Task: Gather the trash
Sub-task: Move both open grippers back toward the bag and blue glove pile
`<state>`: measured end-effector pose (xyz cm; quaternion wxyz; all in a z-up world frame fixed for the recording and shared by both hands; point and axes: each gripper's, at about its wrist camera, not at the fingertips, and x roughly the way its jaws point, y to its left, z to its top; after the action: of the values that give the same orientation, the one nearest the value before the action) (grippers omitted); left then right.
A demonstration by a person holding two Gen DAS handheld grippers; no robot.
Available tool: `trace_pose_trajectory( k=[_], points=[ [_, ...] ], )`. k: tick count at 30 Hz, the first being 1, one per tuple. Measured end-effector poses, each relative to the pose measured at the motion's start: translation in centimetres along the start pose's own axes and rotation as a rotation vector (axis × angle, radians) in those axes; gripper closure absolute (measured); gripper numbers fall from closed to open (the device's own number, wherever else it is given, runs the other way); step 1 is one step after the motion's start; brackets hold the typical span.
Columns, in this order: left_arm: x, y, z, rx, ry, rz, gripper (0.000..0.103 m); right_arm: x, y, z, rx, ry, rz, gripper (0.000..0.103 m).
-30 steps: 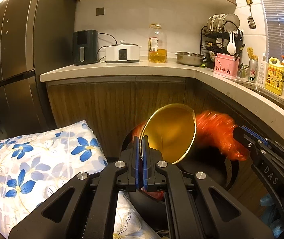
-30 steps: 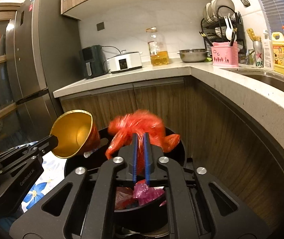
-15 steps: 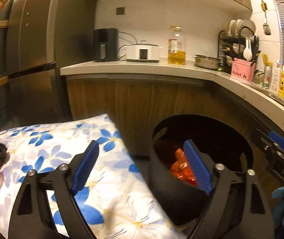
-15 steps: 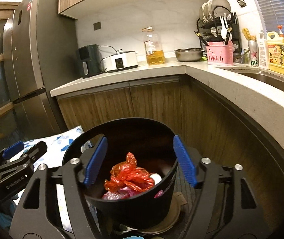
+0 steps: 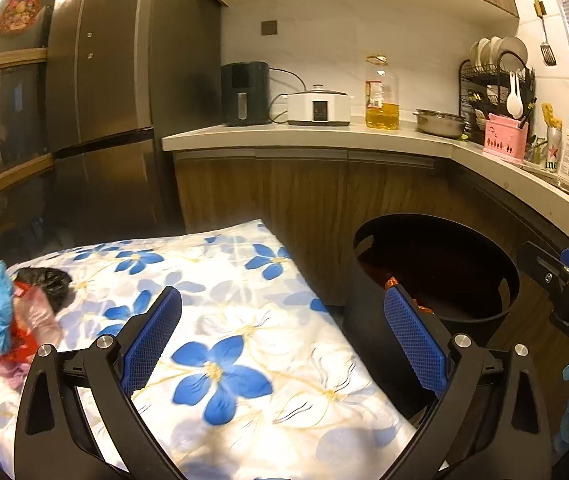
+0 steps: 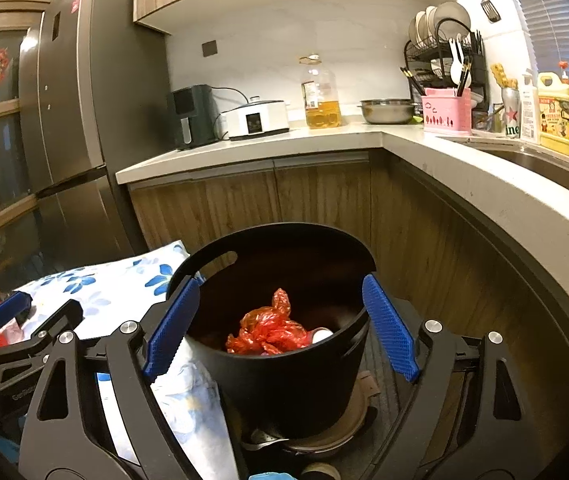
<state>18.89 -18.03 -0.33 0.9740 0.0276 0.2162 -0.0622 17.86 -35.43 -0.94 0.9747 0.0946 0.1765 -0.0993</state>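
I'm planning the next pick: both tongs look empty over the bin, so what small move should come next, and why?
Probably swing the left tongs toward the crumpled heap of red, pink and blue wrappers on the blue-flowered cloth. Both tongs have just been opening, nothing sits between them, and the red plastic bag already lies in the black round bin.

- We see the black bin [image 6: 284, 364] standing open-topped, red bag [image 6: 270, 330] low inside, free room above it.
- The counter edge [image 6: 496, 216] hems its right side; the floral cushion [image 5: 220, 320] presses close on its left.
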Motion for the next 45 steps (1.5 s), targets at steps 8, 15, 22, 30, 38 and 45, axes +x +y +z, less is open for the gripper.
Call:
trace_pose_trajectory(
  k=[8,15,22,30,38,45],
  points=[
    [-2.6,2.6,-0.6,-0.049,-0.011,0.042,0.006,-1.6,1.5,-0.3,-0.008,0.0,0.016,0.018],
    [-4.0,4.1,-1.0,-0.069,-0.021,0.074,0.006,-2.7,3.2,-0.7,-0.026,-0.003,0.034,0.018],
    [-5.1,5.9,-1.5,-0.098,-0.021,0.106,0.006,-3.3,5.6,-1.3,-0.056,0.004,0.07,0.017],
    [-6.1,8.2,-2.1,-0.128,-0.024,0.148,0.006,-3.6,8.3,-1.9,-0.082,0.01,0.116,0.017],
    [-6.9,11.0,-3.0,-0.153,-0.018,0.204,0.006,-3.1,11.3,-2.6,-0.099,0.029,0.17,0.017],
    [-7.4,14.3,-4.2,-0.182,-0.005,0.276,0.006,-2.5,14.6,-3.6,-0.123,0.041,0.223,0.017]
  ],
)
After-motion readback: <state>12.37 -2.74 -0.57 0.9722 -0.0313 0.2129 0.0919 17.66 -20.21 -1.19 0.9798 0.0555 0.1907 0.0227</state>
